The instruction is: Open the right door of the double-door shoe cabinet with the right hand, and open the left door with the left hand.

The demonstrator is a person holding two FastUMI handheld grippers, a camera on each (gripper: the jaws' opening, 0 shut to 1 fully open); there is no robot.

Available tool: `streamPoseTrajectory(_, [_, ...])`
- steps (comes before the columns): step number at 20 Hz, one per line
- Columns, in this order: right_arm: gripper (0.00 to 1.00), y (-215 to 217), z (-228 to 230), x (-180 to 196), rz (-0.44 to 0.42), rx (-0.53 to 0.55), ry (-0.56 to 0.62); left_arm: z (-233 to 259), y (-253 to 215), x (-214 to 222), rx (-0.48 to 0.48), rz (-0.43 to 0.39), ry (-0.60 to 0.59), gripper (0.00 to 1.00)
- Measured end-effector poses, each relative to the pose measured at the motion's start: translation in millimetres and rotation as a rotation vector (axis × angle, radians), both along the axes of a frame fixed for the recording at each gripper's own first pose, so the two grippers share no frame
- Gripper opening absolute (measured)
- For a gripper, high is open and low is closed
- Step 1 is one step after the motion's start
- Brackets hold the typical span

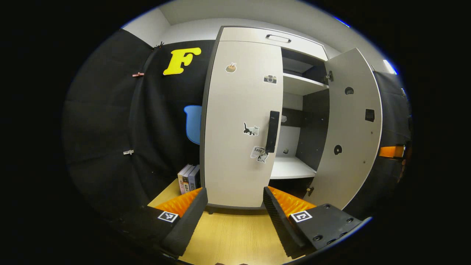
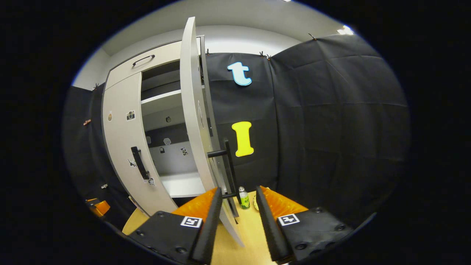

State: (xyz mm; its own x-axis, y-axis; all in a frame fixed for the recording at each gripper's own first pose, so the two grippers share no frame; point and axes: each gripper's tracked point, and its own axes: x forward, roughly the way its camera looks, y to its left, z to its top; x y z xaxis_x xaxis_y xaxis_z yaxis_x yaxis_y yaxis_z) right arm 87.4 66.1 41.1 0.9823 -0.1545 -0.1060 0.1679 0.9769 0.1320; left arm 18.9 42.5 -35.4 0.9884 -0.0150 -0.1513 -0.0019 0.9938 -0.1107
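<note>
While its right door (image 1: 349, 125) stands swung wide, the double-door shoe cabinet (image 1: 272, 36) rises from a wooden floor (image 1: 235, 235) against the black cloth wall (image 1: 110, 121), its left door (image 1: 241, 125) closed and dotted with small stickers. White shelves (image 1: 300, 86) show in the opened right half. A black bar handle (image 1: 272, 131) runs upright along the left door's inner edge; in the right gripper view the open door's own handle (image 2: 225, 165) juts from its outer face. The left claw (image 1: 235, 206) hangs wide before the closed door's lower edge, gripping nothing. The right claw (image 2: 238, 206) is parted too, empty, just short of the open door's handle. Books (image 1: 188, 178) stand on the floor by the cabinet's left side; a small green-labelled bottle (image 2: 243, 198) stands by its right side.
</note>
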Motion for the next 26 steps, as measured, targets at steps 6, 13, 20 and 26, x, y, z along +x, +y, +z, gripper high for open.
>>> streamPoseTrajectory(6, [0.99,-4,-14,-58,-0.127,-0.042,-0.055,-2,1,-1,0.028,-0.061,0.001,0.95])
streamPoseTrajectory(13, [0.98,13,-36,-84,-0.138,0.019,-0.079,30,-24,31,0.023,-0.114,-0.053,0.95])
streamPoseTrajectory(20, [0.98,46,-66,-59,0.015,-0.033,-0.017,66,-54,105,0.005,-0.089,-0.117,0.95])
streamPoseTrajectory(26, [0.98,68,-74,-34,0.112,-0.098,-0.012,73,-83,172,0.033,-0.087,-0.117,0.95])
